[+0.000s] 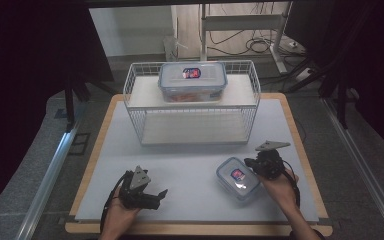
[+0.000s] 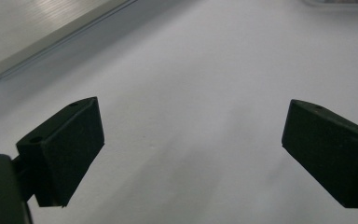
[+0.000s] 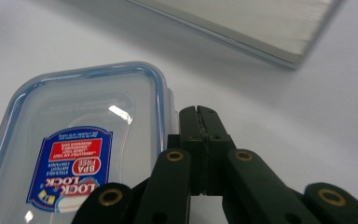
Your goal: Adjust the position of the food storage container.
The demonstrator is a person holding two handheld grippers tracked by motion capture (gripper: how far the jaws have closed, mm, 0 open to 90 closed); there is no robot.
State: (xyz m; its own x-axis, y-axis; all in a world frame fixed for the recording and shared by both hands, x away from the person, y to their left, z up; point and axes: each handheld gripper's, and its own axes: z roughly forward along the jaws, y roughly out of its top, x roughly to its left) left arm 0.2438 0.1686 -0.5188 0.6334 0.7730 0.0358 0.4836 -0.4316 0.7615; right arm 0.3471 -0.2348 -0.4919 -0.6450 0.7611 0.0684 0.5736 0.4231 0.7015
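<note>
A small clear lidded container with a blue seal and a red-and-blue label lies on the white table mat at the front right. My right gripper is shut, its jaws pressed flat together with nothing between them. Its tips sit right beside the container's edge. In the right gripper view the closed tips end just beside the long rim of the small container; I cannot tell whether they touch it. My left gripper rests low at the front left, open, with bare mat between its fingers.
A white wire rack stands at the back of the mat with a larger lidded container on its top shelf. The rack's pale base board lies just beyond the right gripper, and the same base board lies ahead of the left gripper.
</note>
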